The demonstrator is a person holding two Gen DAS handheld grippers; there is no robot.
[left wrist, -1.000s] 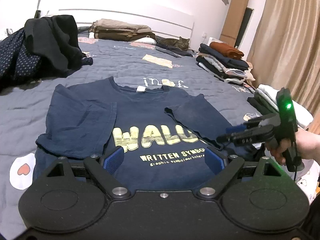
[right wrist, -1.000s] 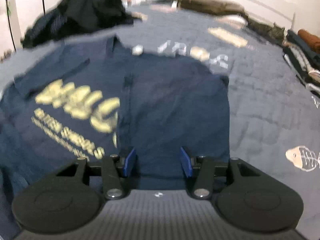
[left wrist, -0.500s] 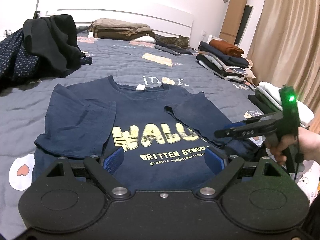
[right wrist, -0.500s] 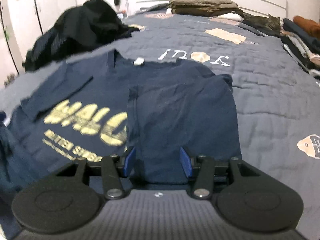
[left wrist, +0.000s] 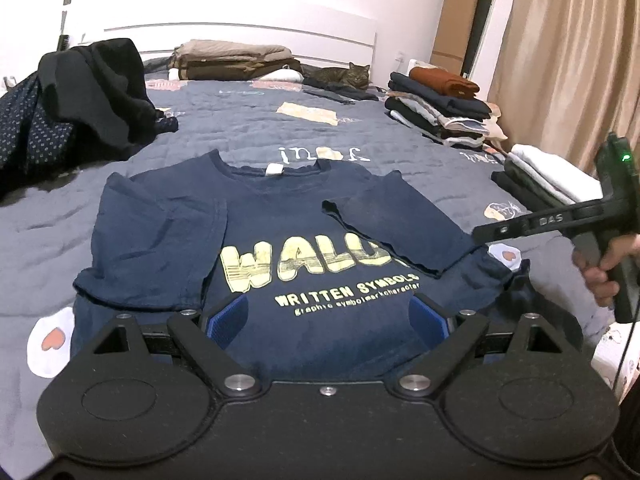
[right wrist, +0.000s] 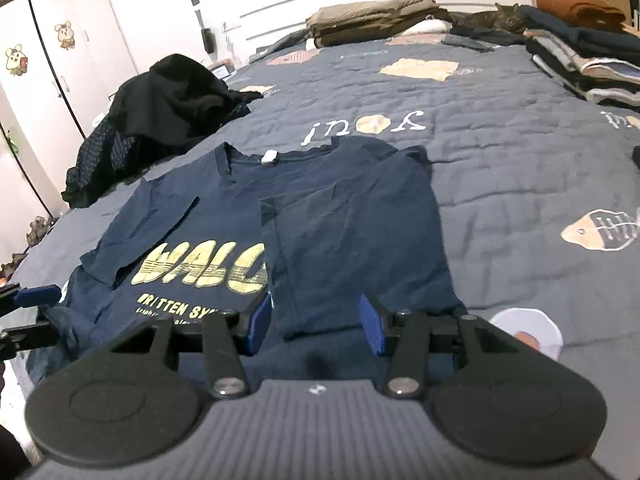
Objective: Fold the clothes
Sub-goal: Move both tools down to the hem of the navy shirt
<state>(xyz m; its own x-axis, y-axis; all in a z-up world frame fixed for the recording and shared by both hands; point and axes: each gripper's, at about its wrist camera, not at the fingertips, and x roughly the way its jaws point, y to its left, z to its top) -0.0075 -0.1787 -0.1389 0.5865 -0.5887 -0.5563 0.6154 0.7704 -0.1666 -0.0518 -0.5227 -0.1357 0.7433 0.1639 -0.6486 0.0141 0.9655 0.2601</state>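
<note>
T-shirt [left wrist: 320, 264]: navy short-sleeve, lying print-up and flat on the bed [left wrist: 248, 132], collar pointing toward the headboard; chosen as landmark for all positions below.
Fold state: both side panels with their sleeves are turned inward over the chest, the right panel covering the end of the yellow lettering; judged to be narrowing the shirt into a strip ahead of a hem-to-collar fold, which is not yet done.
Left gripper [left wrist: 326, 320]: above the shirt's hem edge, jaws wide, nothing between the blue pads.
Right gripper [right wrist: 316, 322]: above the hem at the shirt's right folded panel, jaws partly open, no cloth pinched; a hand [left wrist: 604, 268] grips its handle.
Readiness: both tools facing the hem suggests it is the next edge to be taken.
Fabric: soft thin cotton knit, limp, lightly creased at the sleeve hems; ribbed collar with a small white label.
Print: block lettering, yellow, slightly cracked look.
Bed cover: grey quilted, stitched ridges, appliqué patches.
Unfolded heap [left wrist: 92, 96]: dark garments, crumpled, beyond the shirt's left shoulder.
Folded stacks [left wrist: 444, 112]: neat rectangular piles beyond the shirt's right shoulder.
Cat [left wrist: 340, 77]: tabby, lying far beyond the collar near the headboard.
</note>
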